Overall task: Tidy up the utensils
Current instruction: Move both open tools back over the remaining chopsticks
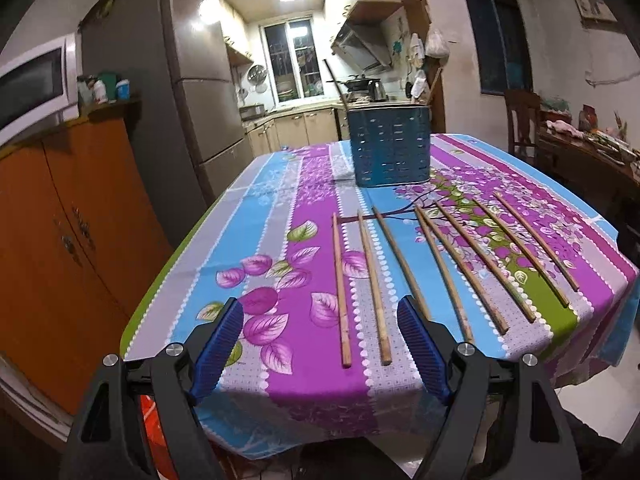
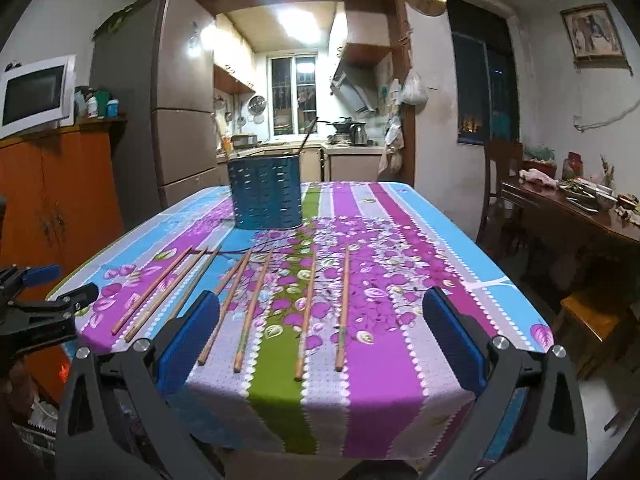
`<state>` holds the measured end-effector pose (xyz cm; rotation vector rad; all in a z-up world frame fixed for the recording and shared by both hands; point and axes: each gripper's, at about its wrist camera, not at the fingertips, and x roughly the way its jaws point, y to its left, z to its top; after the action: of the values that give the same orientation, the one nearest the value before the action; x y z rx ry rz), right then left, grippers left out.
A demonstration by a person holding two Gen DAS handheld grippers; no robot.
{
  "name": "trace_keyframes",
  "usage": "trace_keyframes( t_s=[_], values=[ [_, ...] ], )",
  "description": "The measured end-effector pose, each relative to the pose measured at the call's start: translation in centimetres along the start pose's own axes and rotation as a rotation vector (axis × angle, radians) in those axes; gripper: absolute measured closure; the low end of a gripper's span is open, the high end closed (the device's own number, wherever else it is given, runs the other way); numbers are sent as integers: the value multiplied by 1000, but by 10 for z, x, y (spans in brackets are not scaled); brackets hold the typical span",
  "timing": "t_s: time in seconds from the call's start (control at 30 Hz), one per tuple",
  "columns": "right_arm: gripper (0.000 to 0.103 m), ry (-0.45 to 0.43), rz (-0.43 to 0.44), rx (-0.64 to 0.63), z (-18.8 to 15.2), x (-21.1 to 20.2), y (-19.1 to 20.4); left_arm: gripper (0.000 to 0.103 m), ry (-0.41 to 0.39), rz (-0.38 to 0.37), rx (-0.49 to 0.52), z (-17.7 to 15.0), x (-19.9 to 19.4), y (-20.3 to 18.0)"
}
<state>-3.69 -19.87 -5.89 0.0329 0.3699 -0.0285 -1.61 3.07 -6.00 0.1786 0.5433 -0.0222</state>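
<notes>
Kitchen table (image 2: pixel 380 400) under a floral cloth bears loose chopsticks (image 2: pixel 256 300) in a row before the blue holder (image 2: pixel 266 192), ready for picking. Left gripper (image 1: pixel 320 354) and right gripper (image 2: pixel 320 344) hover spread, empty.

Chopsticks (image 1: pixel 420 268) lie on tablecloth (image 1: pixel 280 208) before holder (image 1: pixel 389 146).

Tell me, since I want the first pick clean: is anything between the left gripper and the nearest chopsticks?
Nothing visible: the left gripper is open, and the two leftmost chopsticks lie on bare tablecloth between its fingers.
</notes>
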Motion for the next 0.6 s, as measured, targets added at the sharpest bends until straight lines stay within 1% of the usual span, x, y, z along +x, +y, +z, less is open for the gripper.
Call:
trace_keyframes(
  t_s=[0.17,0.3,0.47,0.6],
  values=[
    [5,-11,-23,-83,-3,-2,12,23,8,-6,-32,-1,2,5],
    [5,17,-7,-84,-7,1,12,22,24,-12,-32,-3,5,4],
    [5,27,-5,-88,-8,3,13,22,32,-10,-33,-5,8,5],
    [5,52,-6,-94,-12,7,15,22,42,-10,-30,-6,10,3]
  ],
)
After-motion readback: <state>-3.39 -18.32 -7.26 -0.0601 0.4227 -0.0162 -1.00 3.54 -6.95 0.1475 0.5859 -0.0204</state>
